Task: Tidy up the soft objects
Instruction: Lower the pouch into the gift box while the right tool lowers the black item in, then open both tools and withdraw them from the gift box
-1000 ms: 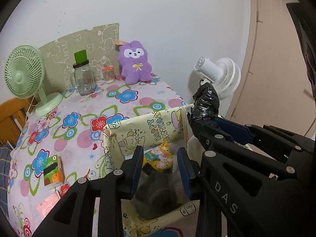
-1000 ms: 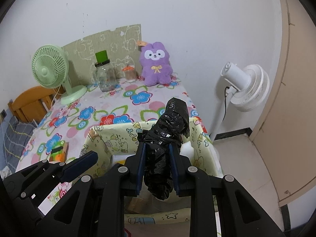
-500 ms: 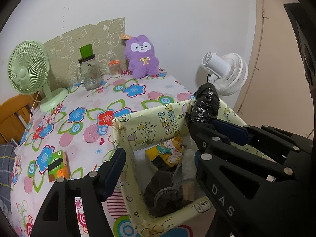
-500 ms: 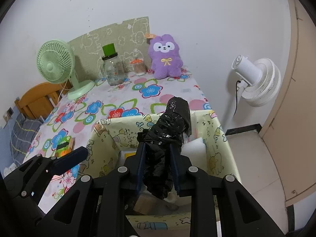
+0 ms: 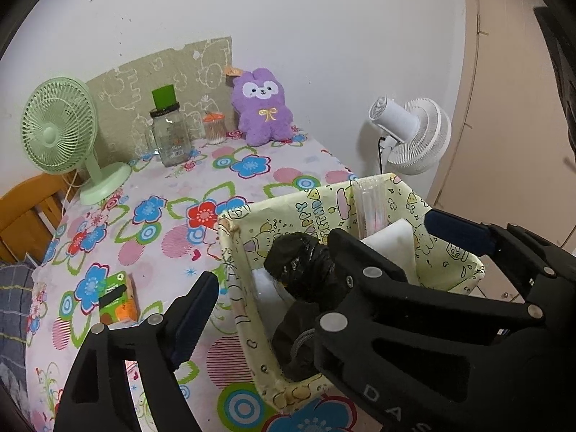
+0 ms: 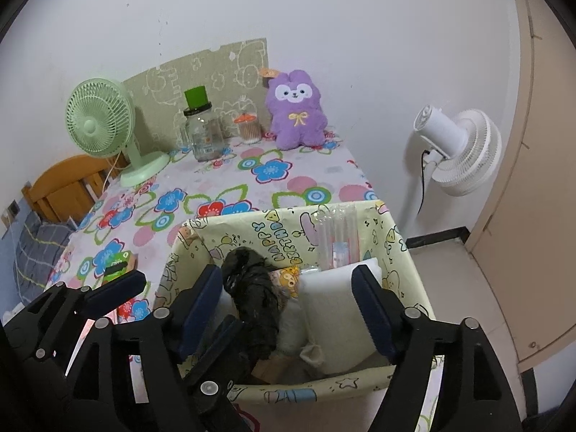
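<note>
The inner wall of the yellow fabric basket [image 6: 396, 248] carries the words "HAPPY BIRTHDAY" in coloured letters, seen tilted in both views. On the black arm of the right gripper [image 5: 378, 223], in the left wrist view, the white letters "DAS" stand. The print on the glass jar [image 5: 171, 133] is too small to read.

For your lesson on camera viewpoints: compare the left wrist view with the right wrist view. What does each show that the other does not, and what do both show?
Only the left wrist view: little that is unique; it shows more of the tablecloth left of the bin.

Only the right wrist view: the yellow bear-print packet inside the bin, and the black skirting at the floor.

Both: the yellow fabric bin, the black plastic bundle lying in it, the purple plush, the green desk fan, the white fan, the left gripper and the right gripper, both opening and gripping nothing.
</note>
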Tool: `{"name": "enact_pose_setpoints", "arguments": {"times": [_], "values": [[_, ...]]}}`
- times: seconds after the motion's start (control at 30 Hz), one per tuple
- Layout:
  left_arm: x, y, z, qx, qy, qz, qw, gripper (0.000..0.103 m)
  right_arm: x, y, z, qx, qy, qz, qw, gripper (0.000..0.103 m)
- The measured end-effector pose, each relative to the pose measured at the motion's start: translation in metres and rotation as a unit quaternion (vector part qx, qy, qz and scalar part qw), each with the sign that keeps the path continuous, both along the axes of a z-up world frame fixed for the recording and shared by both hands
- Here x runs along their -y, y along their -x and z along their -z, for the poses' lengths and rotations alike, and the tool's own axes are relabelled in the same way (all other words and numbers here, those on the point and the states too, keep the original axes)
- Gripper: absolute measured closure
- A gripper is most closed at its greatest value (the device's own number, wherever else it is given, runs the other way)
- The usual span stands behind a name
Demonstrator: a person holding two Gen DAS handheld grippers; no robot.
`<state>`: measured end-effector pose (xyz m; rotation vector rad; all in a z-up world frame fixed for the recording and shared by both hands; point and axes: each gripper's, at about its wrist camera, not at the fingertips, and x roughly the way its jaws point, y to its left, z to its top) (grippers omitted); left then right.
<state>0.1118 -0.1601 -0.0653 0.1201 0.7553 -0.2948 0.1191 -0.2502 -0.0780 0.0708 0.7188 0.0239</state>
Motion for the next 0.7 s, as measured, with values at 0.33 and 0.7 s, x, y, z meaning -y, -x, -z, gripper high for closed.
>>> {"name": "enact_pose_setpoints", "arguments": {"times": [0.33,0.7], "values": [[-0.015,0.016,-0.018,0.017,0.007,0.004,0.9998,0.014,-0.014,0.019,-0.020,0.018,0.011,0.001,1.000,0.022],[-0.037,0.031,-0.039,0.050,0.005,0.000,0.9988,0.009,-0.038,0.038,-0.046,0.053,0.032,0.010,0.998,0.020]]}}
